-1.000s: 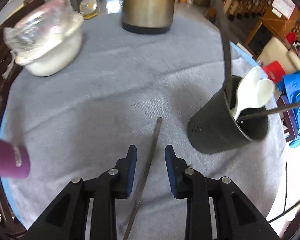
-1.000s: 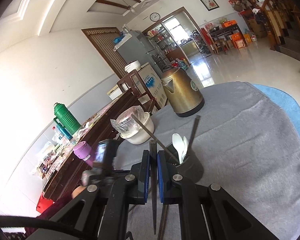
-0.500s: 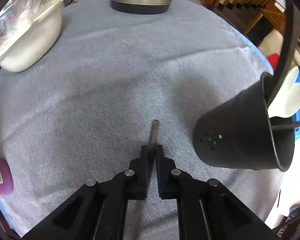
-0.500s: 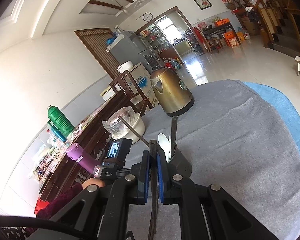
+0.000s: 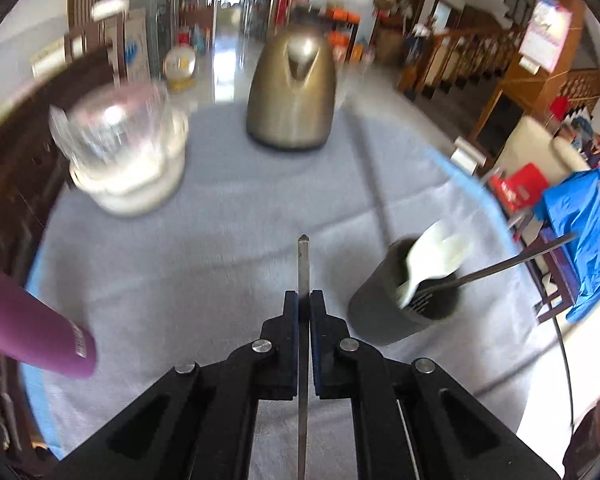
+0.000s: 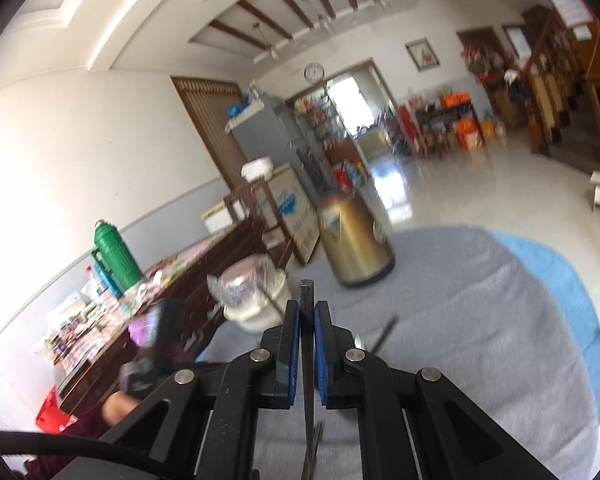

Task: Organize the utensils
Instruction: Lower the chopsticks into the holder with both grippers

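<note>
Left wrist view: shows the dark holder [image 5: 404, 304] standing on the grey cloth of the desk [image 5: 220, 240], to the right of the left hand-held gripper [image 5: 304, 304]. White spoons [image 5: 432, 256] and a thin dark utensil [image 5: 512, 260] lean out of its mouth. A purple bottle [image 5: 32, 328] is at the left edge.
Right wrist view: shows the room, the ceiling and a green flask [image 6: 114, 254] on a sideboard. The holder is hidden behind the right hand-held gripper [image 6: 307, 316]; only a dark handle tip [image 6: 384, 334] sticks out.
Both views: brass kettle [image 5: 292, 92] and a plastic-wrapped white bowl [image 5: 128, 168] at the far side of the desk.
Left hand-held gripper: clamped on a flat metal stick [image 5: 303, 264], which runs straight forward between the jaws; its pointed end reaches past the fingertips, above the cloth.
Right hand-held gripper: clamped on a second dark stick [image 6: 306, 300], upright between the blue pads [image 6: 295, 344], its blunt end just above them.
Sticks and holder: the left stick is near the holder but apart from it; the right stick's distance from it cannot be told.
</note>
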`<state>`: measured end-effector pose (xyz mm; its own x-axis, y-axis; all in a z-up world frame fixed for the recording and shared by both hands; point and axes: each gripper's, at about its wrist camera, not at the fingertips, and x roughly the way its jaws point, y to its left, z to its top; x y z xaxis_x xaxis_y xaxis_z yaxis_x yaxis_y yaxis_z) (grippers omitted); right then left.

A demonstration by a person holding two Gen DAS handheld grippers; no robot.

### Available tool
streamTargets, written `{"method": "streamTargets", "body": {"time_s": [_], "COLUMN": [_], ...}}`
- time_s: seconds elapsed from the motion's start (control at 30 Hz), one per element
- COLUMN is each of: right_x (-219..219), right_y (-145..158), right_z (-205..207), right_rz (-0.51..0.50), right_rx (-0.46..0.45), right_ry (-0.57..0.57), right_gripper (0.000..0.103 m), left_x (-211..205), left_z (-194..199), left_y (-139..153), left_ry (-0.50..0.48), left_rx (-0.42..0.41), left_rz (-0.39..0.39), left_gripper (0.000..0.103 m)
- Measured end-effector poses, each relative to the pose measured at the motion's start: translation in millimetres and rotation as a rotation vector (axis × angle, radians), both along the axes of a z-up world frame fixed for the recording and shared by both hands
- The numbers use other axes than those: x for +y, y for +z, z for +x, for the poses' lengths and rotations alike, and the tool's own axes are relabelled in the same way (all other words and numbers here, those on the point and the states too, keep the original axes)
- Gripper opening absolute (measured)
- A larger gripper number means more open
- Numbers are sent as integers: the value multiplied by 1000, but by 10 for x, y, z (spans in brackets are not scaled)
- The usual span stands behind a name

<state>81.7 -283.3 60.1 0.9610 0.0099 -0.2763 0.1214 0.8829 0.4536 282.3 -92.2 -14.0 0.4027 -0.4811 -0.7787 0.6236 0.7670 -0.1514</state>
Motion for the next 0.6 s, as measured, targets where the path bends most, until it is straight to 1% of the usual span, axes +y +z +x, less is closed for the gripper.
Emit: {"method": "streamTargets", "body": {"time_s": [0.07,0.2,0.3,0.37,0.47,0.53,0.6], "right_x": [14,17,-6,-35,-100,-125,-105], "right_y": [104,295,423,483,527,533,509], "right_z": [-21,-81,-96,-64,29,86,154], "right_rz": [-24,-60,-72,-66,-43,-45,-69], "right_rx": [-39,-121,-175,-193,-207,-214,-219], "right_ry": [-38,-115,-160,-179,-214,-236,-268], "right_gripper": [8,8,8,8,8,8,8], "left_x": [60,28,24,-1,-10,-48,-124], "left_z": [-108,-225,-290,-331,-356,-343,-316], "left_y": [279,720,1003,1152,1398,1467,1511], "left_ry": [-2,-8,-19,-22,-13,6,36], "left_rx": [-51,-142,-187,-217,-267,-293,-314], "left_rz": [-45,-131,-185,-209,-267,-303,-326], "left_gripper": [5,5,5,5,5,5,5]}}
